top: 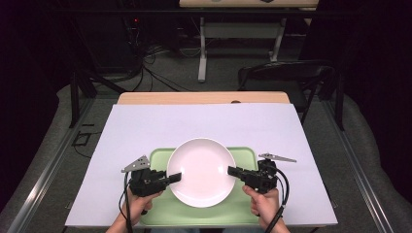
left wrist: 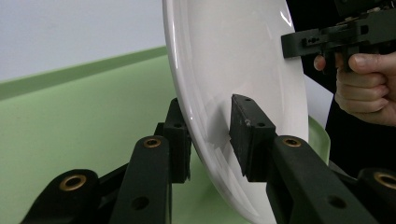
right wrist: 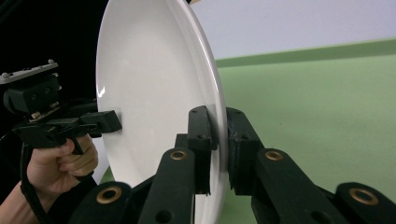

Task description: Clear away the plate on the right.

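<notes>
1. Over the green tray (top: 160, 156), a white plate (top: 203, 171) sits roughly centred; the tray is my landmark for everything below, and it lies on the white table cover (top: 145, 127) near my edge.
2. My left gripper (top: 176, 177) meets the plate rim on the tray's left side. In the left gripper view the rim passes between my two jaws: one jaw sits under the plate, the other over its inner face. The jaws are partly spread, with a gap visible at the upper jaw, so I cannot tell whether they actually pinch the plate (left wrist: 233, 70).
3. My right gripper (top: 233, 171) meets the rim on the tray's right side. In the right gripper view both jaws press against the rim from either face, pinching the plate (right wrist: 149, 84).
4. My left hand (top: 133, 206) and right hand (top: 265, 203) hold the grippers over the tray's near corners.
5. Plate appears empty and glossy.
</notes>
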